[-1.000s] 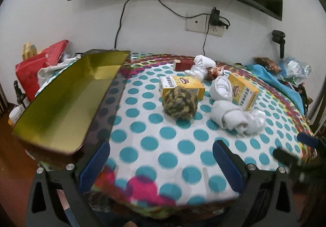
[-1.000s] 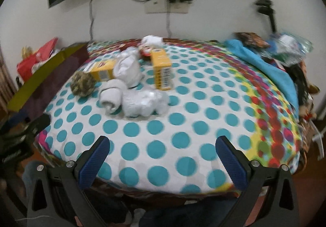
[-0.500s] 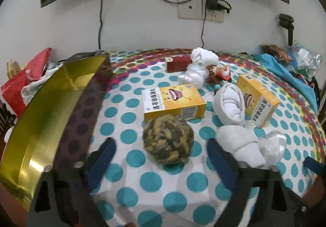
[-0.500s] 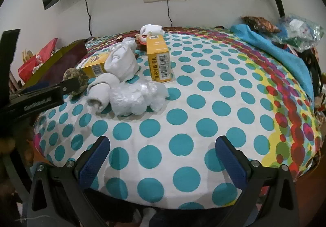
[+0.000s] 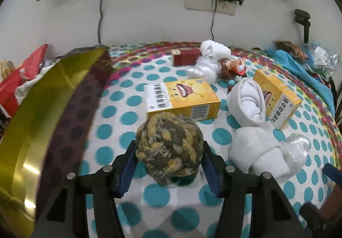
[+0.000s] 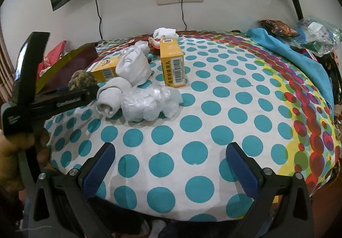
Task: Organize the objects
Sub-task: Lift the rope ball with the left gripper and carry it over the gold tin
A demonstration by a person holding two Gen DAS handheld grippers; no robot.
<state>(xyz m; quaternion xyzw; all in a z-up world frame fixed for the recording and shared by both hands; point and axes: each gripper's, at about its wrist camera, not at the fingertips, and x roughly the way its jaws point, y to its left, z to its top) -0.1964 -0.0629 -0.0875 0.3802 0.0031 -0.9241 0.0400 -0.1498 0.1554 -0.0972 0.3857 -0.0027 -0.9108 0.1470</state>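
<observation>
A yellow and brown rope ball [image 5: 168,141] lies on the dotted tablecloth [image 5: 106,131]. My left gripper [image 5: 169,147] reaches around it, its jaws closing, and both blue pads [image 5: 128,165] touch the ball's sides. The right wrist view shows the ball [image 6: 82,79] at the left, with the left gripper [image 6: 92,90] held there by a hand. My right gripper [image 6: 171,148] stands open over bare cloth at the table's front edge, nothing between its fingers.
A gold-lined tray [image 5: 42,109] rises on the left. Behind the ball lie two yellow boxes [image 5: 183,96] [image 5: 277,101], rolled white socks [image 5: 250,101] [image 5: 252,152], a plastic bag [image 5: 297,148], a red box [image 5: 186,57] and a figurine [image 5: 233,67]. Blue cloth [image 6: 288,49] covers the right.
The left gripper moved forward over the table to the rope ball, and its jaws narrowed from wide open until they reached the ball. The right gripper came slightly closer to the table.
</observation>
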